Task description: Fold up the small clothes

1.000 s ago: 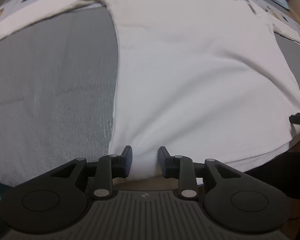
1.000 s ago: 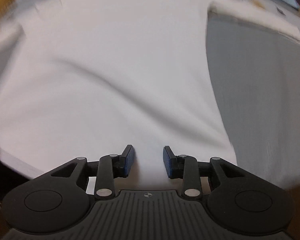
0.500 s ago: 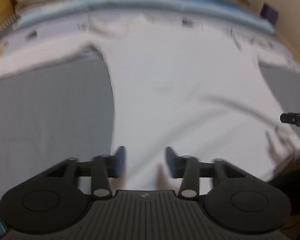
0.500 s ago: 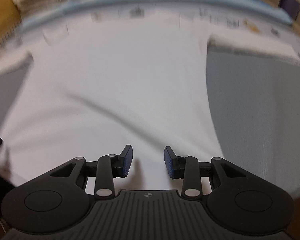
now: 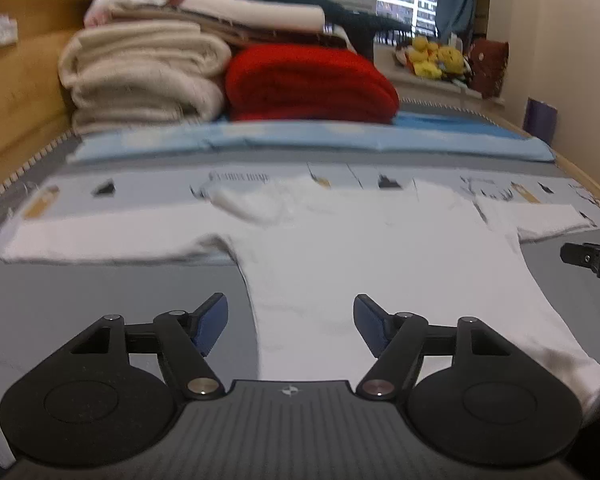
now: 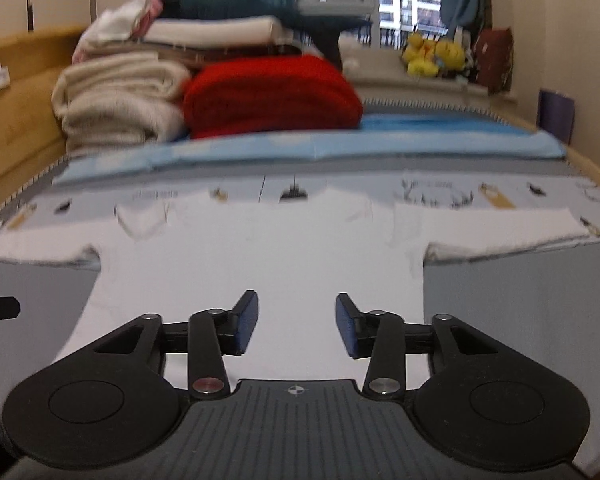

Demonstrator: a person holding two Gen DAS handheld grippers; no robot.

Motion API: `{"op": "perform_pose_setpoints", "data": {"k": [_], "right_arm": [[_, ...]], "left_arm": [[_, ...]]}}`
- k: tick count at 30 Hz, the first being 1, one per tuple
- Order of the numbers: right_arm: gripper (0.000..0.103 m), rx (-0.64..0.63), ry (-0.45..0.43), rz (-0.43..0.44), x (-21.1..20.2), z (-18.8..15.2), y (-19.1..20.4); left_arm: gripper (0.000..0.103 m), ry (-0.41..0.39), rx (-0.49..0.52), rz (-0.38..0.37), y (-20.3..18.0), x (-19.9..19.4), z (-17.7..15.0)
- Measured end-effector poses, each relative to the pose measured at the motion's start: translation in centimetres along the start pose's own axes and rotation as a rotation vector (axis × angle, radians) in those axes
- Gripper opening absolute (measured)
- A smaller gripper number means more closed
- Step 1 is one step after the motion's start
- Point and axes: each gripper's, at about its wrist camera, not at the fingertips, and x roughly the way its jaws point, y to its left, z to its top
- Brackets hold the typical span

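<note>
Your left claw (image 5: pixel 290 322) is spread wide with nothing between its blue pads, held above the lower left part of the white long-sleeved shirt (image 5: pixel 380 276). Its left finger sits over the grey bed cover (image 5: pixel 100 292), its right finger over the shirt's body, so the shirt's left side edge runs up between them. Your right claw (image 6: pixel 296 322) is also parted and holds nothing; both its fingers hang over the middle of the shirt's body.

In the left view, the tip of your right claw shows at the right edge, near the shirt's right armpit. In the right view, the tip of your left claw shows at the left edge, beside the shirt's left side seam.

The shirt lies flat on the bed, collar away from you, both sleeves stretched straight out to the sides. The hem is nearest you; in the left view its right corner runs down toward the bottom right of the frame. The neckline looks slightly rumpled, with a raised fold left of the collar.

Beyond the shirt lies a pale printed sheet (image 6: pixel 440 194), then a light blue strip of fabric (image 5: pixel 300 138). Behind that sit a folded red blanket (image 5: pixel 312 82) and, to its left, a stack of cream blankets (image 5: pixel 140 76) with more folded textiles on top. A wooden bed frame (image 5: pixel 16 92) runs along the left, and yellow soft toys (image 6: pixel 432 56) sit by the window.
</note>
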Motion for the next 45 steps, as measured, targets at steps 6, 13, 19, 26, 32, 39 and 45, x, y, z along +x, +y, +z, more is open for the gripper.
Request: {"op": "perform_pose_setpoints", "data": {"k": [6,13,19,26,32,39,45], "right_arm": [[0.045,-0.008,-0.070,-0.025,0.0,1.1,0.6],[0.045,0.044,-0.057,-0.031,1.2,1.7,1.0],[0.045,0.026,-0.024,-0.048,2.2,1.8,1.8],[0.045,-0.014,-0.024,-0.062,1.3,3.8,2.5],[0.045,0.015,-0.075,-0.070,2.2,8.8,4.5],[0.045,0.053,-0.134,-0.007,8.1,11.3,6.5],[0.033,0.123,0.011,0.028,12.8,9.7,5.6]], "left_arm": [[0.076,-0.114,0.035,0.056,-0.3,-0.8,5.2],[0.076,-0.216,0.058,0.067,-0.9,2.2,11.1],[0.053,-0.094,0.144,0.069,-1.0,8.1,8.7],[0.043,-0.054,0.010,0.042,0.7,11.4,11.2],[0.033,-0.039,-0.055,0.056,1.6,11.6,11.3],[0.026,0.019,-0.098,0.067,2.9,12.4,10.2],[0.020,0.072,-0.146,0.107,4.7,15.0,9.5]]}}
